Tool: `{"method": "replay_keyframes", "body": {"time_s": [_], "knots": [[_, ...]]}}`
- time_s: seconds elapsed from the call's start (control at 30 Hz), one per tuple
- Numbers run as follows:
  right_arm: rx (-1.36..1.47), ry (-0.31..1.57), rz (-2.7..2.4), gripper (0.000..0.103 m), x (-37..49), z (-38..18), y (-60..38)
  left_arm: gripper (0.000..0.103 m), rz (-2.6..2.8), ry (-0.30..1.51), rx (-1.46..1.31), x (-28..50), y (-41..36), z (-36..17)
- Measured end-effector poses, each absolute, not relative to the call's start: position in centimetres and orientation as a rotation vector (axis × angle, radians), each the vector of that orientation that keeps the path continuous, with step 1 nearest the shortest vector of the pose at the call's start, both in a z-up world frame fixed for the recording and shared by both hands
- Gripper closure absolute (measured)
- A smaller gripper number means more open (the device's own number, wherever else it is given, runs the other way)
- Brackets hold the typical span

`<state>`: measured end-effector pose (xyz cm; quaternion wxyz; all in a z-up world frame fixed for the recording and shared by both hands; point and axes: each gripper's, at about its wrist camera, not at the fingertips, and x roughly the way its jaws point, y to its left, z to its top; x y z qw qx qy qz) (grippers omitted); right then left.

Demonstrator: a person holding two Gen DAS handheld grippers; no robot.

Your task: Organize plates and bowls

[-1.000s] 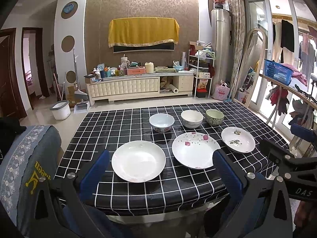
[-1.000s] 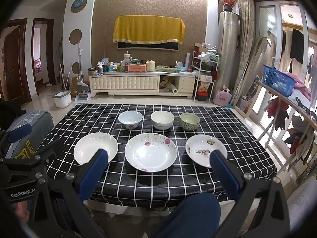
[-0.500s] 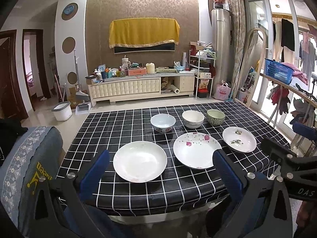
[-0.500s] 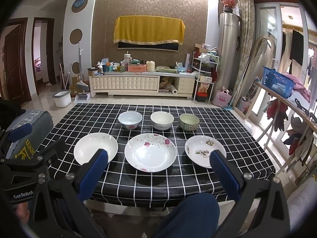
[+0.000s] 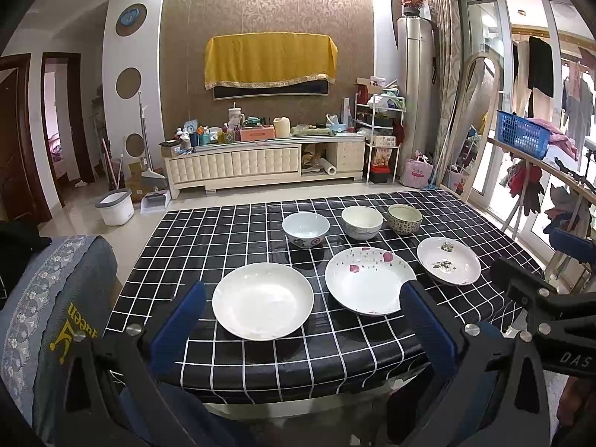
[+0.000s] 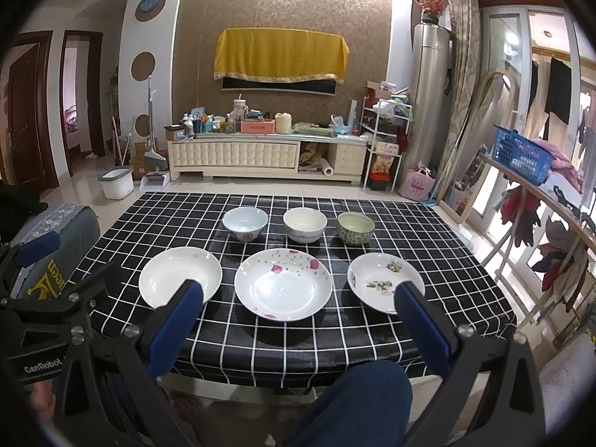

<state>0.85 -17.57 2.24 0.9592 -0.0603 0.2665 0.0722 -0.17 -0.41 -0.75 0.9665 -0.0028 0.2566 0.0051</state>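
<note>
Three plates lie in a front row on the black checked table (image 5: 208, 246): a plain white plate (image 5: 262, 300) (image 6: 180, 276), a pink-petal plate (image 5: 367, 279) (image 6: 283, 284) and a small plate with green marks (image 5: 449, 265) (image 6: 385, 282). Behind them stand a white-blue bowl (image 5: 305, 229) (image 6: 245, 222), a white bowl (image 5: 362, 221) (image 6: 304, 224) and a green patterned bowl (image 5: 404, 218) (image 6: 355, 228). My left gripper (image 5: 301, 316) is open and empty, held before the table's near edge. My right gripper (image 6: 296, 314) is open and empty, also short of the near edge.
A grey-covered chair (image 5: 48, 298) stands at the table's left. A clothes rack with a blue basket (image 6: 521, 154) stands to the right. A person's blue-clad knee (image 6: 357, 402) is under the near edge. A cluttered TV cabinet (image 5: 260, 160) lines the far wall.
Both views have shifted only slightly; the left gripper has drifted a little nearer the table. The plates and bowls have not moved and both grippers stay open.
</note>
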Motion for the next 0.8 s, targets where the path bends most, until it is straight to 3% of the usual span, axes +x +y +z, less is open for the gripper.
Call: {"method": "replay_keyframes", "body": {"time_s": [0.8], "knots": [[-0.155, 0.526, 0.128, 0.000, 0.84, 2.80, -17.22, 0.000, -0.002, 0.527, -0.018, -0.19, -0.29, -0.49]]}}
